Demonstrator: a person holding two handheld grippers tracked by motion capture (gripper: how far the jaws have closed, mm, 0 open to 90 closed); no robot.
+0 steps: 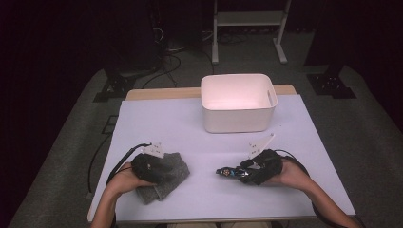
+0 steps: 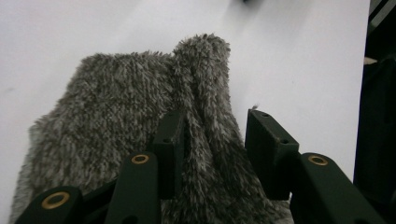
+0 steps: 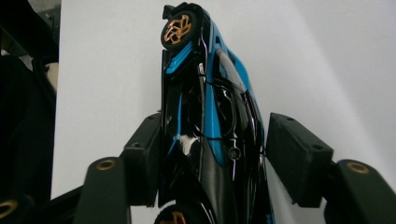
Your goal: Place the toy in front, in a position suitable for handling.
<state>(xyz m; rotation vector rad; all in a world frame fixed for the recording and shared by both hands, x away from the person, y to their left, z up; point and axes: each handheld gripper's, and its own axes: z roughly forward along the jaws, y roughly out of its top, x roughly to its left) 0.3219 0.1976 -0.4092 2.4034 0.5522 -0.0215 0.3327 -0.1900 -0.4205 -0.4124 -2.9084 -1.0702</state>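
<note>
A grey fuzzy cloth [image 1: 168,180] lies bunched on the pale table [image 1: 214,147] at the front left. My left gripper [image 1: 164,168] rests over it. In the left gripper view a raised fold of the cloth [image 2: 205,93] stands between the jaws of the left gripper [image 2: 212,116]. The jaws are open, and one pad brushes the pile. At the front right, a blue and black toy car [image 1: 229,172] with gold wheels lies on the table. My right gripper [image 3: 215,119] straddles the car [image 3: 210,102], open, with a gap at one pad. The right gripper [image 1: 243,172] points left.
A white plastic bin [image 1: 237,118] stands at the back middle of the table, nothing visible inside it. The person's forearms come in from the bottom edge. Cables trail off both grippers. Beyond the table are dark floor and a white stand [image 1: 247,19].
</note>
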